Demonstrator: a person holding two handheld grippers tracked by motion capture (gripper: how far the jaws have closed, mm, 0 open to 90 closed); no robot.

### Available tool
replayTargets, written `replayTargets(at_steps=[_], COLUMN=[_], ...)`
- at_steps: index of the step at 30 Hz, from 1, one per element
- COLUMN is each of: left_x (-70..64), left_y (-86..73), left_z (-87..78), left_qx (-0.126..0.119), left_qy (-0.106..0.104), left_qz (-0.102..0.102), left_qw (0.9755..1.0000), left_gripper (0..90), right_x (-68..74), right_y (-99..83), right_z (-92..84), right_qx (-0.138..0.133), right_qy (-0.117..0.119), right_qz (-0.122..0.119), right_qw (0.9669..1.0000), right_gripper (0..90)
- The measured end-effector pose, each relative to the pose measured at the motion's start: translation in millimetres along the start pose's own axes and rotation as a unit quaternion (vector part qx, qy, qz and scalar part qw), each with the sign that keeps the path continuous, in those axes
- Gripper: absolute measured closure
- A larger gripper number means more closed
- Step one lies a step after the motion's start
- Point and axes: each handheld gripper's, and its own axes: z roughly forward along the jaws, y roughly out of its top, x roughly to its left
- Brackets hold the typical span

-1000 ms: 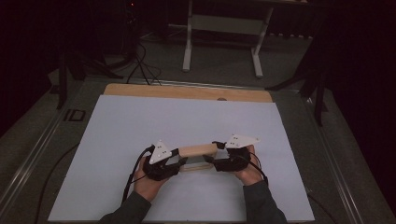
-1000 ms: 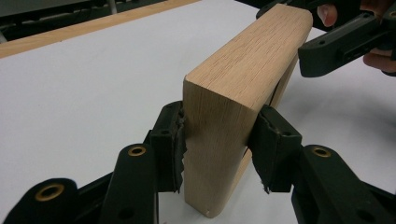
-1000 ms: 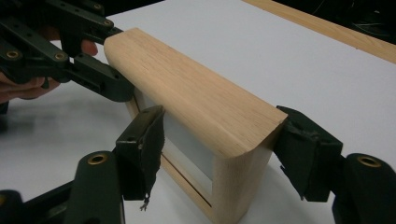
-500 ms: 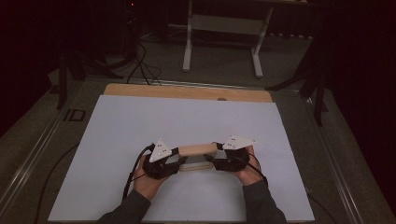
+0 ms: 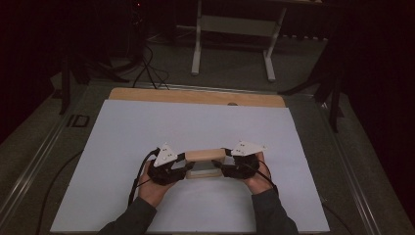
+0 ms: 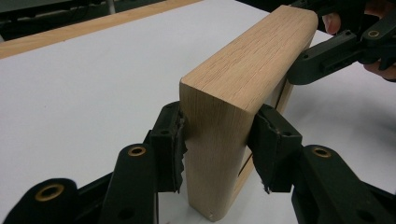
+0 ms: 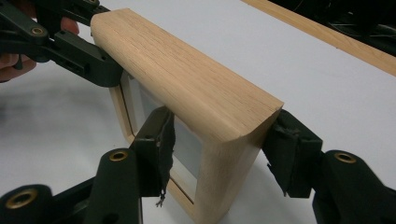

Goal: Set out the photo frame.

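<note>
right jaws lately closing, wooden frame (image 7: 196, 93) between

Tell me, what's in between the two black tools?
A wooden frame standing upright on the white table. The high view shows the left tool at one end, the right tool at the other.

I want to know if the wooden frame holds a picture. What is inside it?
Inside the wooden frame is a pale, plain panel. No picture is discernible; the right gripper covers part.

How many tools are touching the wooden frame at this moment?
2. The left tool clamps the left end of the wooden frame; the right tool has just been closing on its right end, pads against both faces.
</note>
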Motion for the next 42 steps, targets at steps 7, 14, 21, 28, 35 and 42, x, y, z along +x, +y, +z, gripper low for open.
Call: replayTargets(at_steps=[7, 14, 21, 28, 35, 42], left_x=[4.7, 7.9, 13.3, 16.9, 21.1, 25.5], left_y=[2.2, 3.4, 5.6, 7.0, 8.5, 13.9], left_z=[-2.0, -4.1, -4.6, -0.9, 5.3, 7.9], left_qx=[-0.004, -0.005, -0.006, -0.007, -0.010, -0.011], left_qy=[0.001, 0.004, 0.004, 0.004, 0.007, 0.012], left_qz=[-0.003, -0.007, -0.012, -0.017, -0.023, -0.017], left_qw=[1.0000, 1.0000, 0.9999, 0.9998, 0.9996, 0.9997], left_gripper=[56.5, 56.3, 55.9, 55.1, 54.2, 53.5], right_x=[0.8, 1.3, 1.5, -0.3, -2.7, -6.5], right_y=[4.6, 8.5, 13.6, 15.2, 15.7, 17.2], right_z=[1.8, 4.3, 8.0, 10.4, 13.8, 16.8], right_qx=[-0.004, -0.005, -0.007, -0.006, -0.005, -0.011], right_qy=[-0.003, -0.005, -0.009, -0.015, -0.025, -0.029], right_qz=[0.000, 0.000, 0.000, 0.005, 0.013, 0.023], right_qw=[1.0000, 1.0000, 0.9999, 0.9999, 0.9996, 0.9993], right_gripper=[45.2, 45.1, 45.0, 44.5, 44.4, 44.4])
